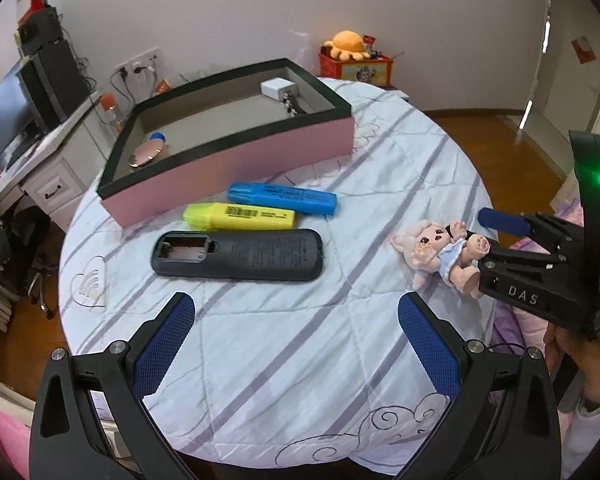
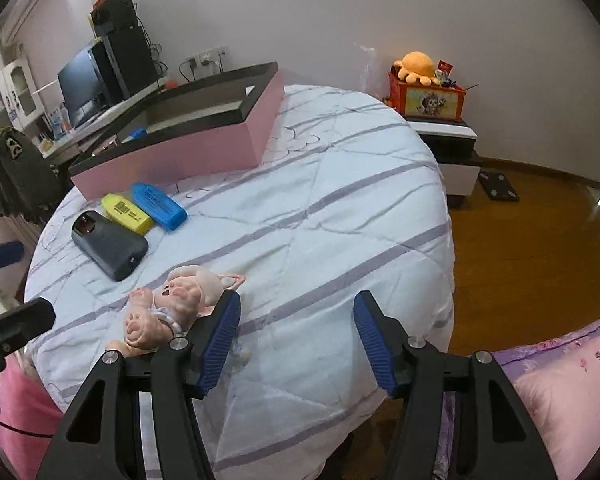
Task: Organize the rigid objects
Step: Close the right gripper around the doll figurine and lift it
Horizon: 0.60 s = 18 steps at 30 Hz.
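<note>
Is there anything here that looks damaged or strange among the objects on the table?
Yes. The dark remote lies face down with its battery cover missing; the open compartment looks empty. Also, the small doll is a soft toy among hard objects, lying on its back near the right gripper. The two highlighters look normal.

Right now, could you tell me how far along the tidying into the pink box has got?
Partly done. The pink box already holds a white charger and a small mirror. Nothing is in hand: both the left hand-held gripper and the right hand-held gripper are open. Left: blue highlighter, yellow highlighter, remote, doll.
</note>
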Available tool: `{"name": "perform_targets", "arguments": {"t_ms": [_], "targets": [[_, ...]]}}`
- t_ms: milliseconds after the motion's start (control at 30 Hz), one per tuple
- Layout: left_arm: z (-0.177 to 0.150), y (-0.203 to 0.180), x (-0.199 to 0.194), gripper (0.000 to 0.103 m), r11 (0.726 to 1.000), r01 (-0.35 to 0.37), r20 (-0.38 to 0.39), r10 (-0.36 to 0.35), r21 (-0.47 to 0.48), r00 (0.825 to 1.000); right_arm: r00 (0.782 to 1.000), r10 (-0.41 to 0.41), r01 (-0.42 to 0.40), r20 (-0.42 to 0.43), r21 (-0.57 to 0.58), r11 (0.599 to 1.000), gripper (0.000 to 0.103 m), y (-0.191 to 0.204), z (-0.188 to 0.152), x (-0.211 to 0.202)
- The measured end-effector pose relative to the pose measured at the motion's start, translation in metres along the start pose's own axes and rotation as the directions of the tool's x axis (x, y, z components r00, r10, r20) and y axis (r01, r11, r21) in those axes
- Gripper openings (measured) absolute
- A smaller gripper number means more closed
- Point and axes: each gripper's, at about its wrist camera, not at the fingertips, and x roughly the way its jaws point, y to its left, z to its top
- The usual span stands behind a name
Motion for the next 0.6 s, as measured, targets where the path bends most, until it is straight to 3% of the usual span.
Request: {"name": "perform_targets", "arguments": {"t_ms": [133, 167, 300, 600], "targets": [[0.000, -0.002, 0.008, 0.103, 1.000, 0.001, -0.018, -0.001, -0.005, 1.000, 1.000, -0.014, 0.014, 0.003, -0.001, 1.000, 0.063, -0.004, 0.000, -0.009], [0.000, -0.003, 0.010, 0.103, 1.000, 0.008, -0.024, -0.008, -0.003, 1.000, 1.000, -0.018, 0.018, -0.015, -0.008, 1.000, 0.068, -0.005, -0.001, -0.009], [-0.001, -0.012, 0.014, 0.103, 0.998, 0.055, -0.035, -0.056, -0.022, 0.998, 0.999, -0.028, 0.027, -0.029, -0.042, 0.999, 0.069, -0.004, -0.008, -0.009], [0.001, -0.046, 0.023, 0.103, 0.981, 0.162, -0.060, -0.169, -0.104, 0.984, 0.996, 0.084, -0.089, -0.033, -0.166, 0.982, 0.069, -0.012, -0.006, -0.007]]}}
